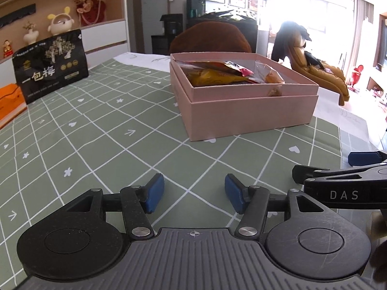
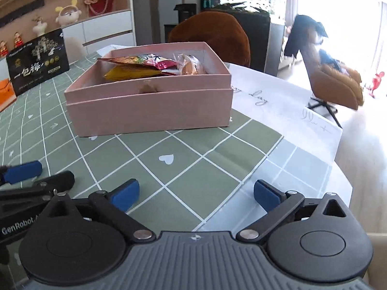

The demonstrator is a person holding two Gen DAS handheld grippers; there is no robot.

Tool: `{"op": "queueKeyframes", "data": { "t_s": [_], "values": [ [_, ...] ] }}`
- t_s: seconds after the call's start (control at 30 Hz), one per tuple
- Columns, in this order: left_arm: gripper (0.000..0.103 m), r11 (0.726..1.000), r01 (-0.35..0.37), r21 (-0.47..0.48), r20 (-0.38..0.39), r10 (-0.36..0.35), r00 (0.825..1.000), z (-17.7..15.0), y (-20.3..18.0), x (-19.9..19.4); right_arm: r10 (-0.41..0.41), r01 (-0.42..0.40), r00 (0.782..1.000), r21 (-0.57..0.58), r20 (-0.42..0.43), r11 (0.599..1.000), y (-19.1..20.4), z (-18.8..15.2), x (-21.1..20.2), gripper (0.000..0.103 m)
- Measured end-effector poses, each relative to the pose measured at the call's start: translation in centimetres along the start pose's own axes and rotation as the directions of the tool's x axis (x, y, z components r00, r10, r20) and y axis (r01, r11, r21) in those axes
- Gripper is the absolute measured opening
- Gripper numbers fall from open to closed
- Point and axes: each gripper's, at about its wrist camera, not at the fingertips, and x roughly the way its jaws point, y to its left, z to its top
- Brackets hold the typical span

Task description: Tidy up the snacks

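A pink cardboard box [image 1: 251, 111] stands on the green checked tablecloth, seen also in the right wrist view [image 2: 150, 113]. It holds several snack packets [image 1: 217, 72] [image 2: 140, 66], among them a clear-wrapped pastry [image 2: 188, 66]. A black snack bag with gold print [image 1: 50, 65] [image 2: 36, 62] stands at the far left. My left gripper [image 1: 194, 193] is open and empty, low over the cloth in front of the box. My right gripper [image 2: 196, 194] is open and empty, just right of the left one; its fingers [image 1: 314, 172] show at the left view's right edge.
An orange box [image 1: 9, 101] lies at the far left edge. White paper with writing [image 2: 278, 104] lies right of the pink box, near the table's edge. A brown chair [image 2: 217, 31] stands behind the table. Shelves with figurines line the back left wall.
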Motion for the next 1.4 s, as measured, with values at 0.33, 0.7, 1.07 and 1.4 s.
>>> {"op": "queueKeyframes", "data": {
  "t_s": [0.33, 0.7, 1.07, 1.4],
  "values": [
    [0.062, 1.000, -0.001, -0.004, 0.006, 0.001, 1.000, -0.05, 0.05, 0.03, -0.003, 0.003, 0.999, 0.009, 0.041, 1.000, 0.06, -0.74, -0.23, 0.103],
    [0.063, 1.000, -0.001, -0.004, 0.005, 0.001, 1.000, -0.03, 0.03, 0.03, -0.003, 0.003, 0.999, 0.009, 0.041, 1.000, 0.04, -0.74, -0.24, 0.103],
    [0.063, 1.000, -0.001, -0.004, 0.006, 0.001, 1.000, -0.04, 0.05, 0.03, -0.003, 0.002, 0.999, 0.010, 0.040, 1.000, 0.03, -0.75, -0.26, 0.103],
    [0.063, 1.000, -0.001, -0.004, 0.006, 0.001, 1.000, -0.04, 0.06, 0.03, -0.003, 0.002, 0.999, 0.010, 0.041, 1.000, 0.02, -0.76, -0.25, 0.103]
  ]
}}
